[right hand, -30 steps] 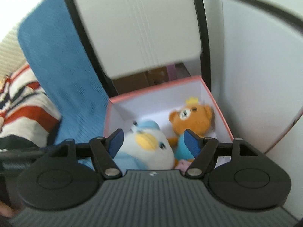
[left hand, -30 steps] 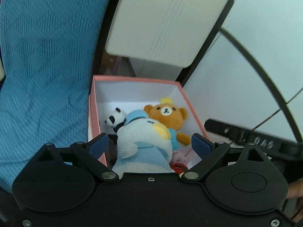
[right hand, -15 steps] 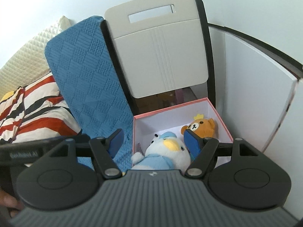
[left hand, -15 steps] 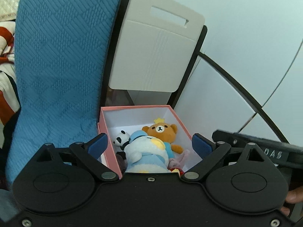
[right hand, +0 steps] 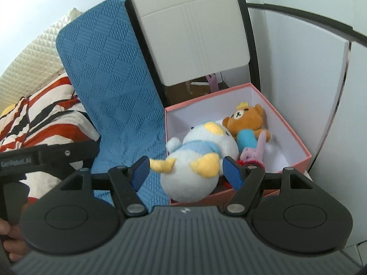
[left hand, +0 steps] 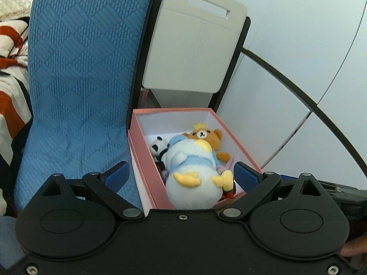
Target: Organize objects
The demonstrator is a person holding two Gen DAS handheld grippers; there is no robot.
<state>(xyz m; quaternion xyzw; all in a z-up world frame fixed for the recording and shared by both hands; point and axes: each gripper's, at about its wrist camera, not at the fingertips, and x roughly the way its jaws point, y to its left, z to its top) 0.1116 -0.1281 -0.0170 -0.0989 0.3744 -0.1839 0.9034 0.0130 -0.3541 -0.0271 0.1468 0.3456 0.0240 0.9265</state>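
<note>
pink box [right hand: 296,137]: penguin plush [right hand: 199,158], bear plush [right hand: 245,121] inside | hand-held gripper [right hand: 185,171]: jaws apart

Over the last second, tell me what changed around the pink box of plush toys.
Both claws, left and right, backed away from the pink cardboard box, so it looks smaller and more of the beige plastic chair back and blue quilted cover shows. Nothing was gripped or released. The white-and-blue penguin plush, orange bear plush and small panda plush stayed put; both claws stayed open.
</note>
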